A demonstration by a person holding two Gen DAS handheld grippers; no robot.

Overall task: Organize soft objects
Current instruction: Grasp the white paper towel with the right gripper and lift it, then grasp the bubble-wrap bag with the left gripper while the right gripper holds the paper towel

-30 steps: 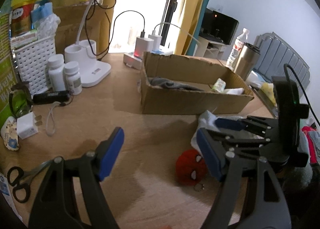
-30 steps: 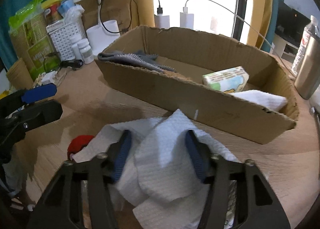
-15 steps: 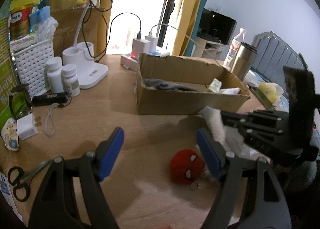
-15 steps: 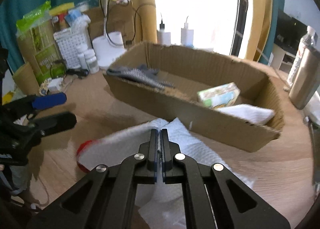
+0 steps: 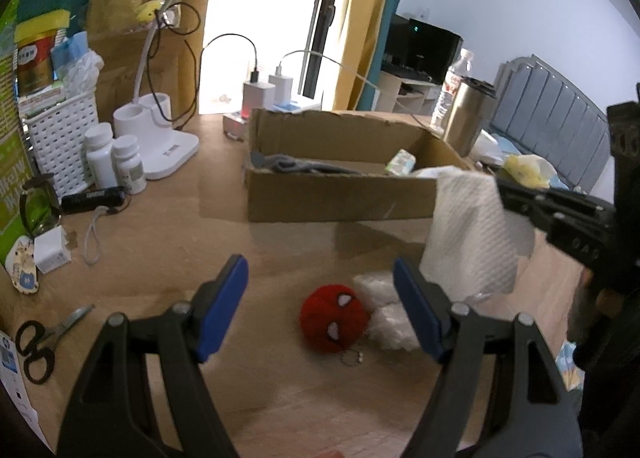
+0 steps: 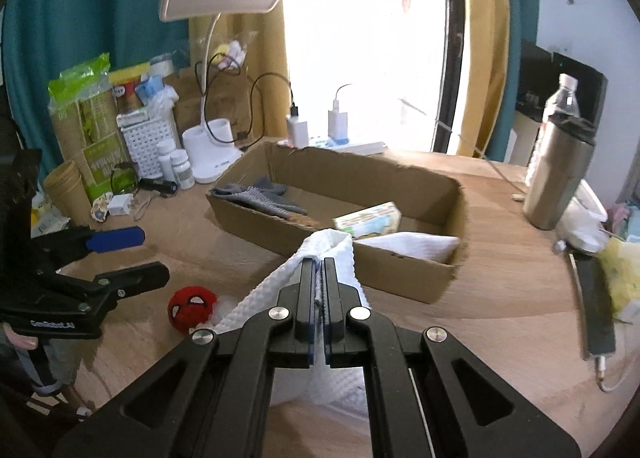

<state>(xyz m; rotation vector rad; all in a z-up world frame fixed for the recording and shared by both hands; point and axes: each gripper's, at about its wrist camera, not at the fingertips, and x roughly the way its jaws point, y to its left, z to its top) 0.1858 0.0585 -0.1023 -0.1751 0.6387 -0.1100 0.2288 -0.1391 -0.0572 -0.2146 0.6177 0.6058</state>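
Observation:
My right gripper is shut on a white paper towel and holds it in the air just in front of the cardboard box; the towel hangs from it in the left wrist view. The box holds a grey cloth, a small tissue pack and a folded white cloth. My left gripper is open and empty above a red spider-face plush ball, which lies on the table beside a clear plastic packet.
A white desk lamp, pill bottles, a white basket, scissors and a charger crowd the left. A steel flask and water bottle stand right of the box. A phone lies at far right.
My right gripper closed on the paper towel, lifted it off the table and carried it up toward the box. The plush ball and plastic packet underneath are now uncovered. My left gripper stayed open.

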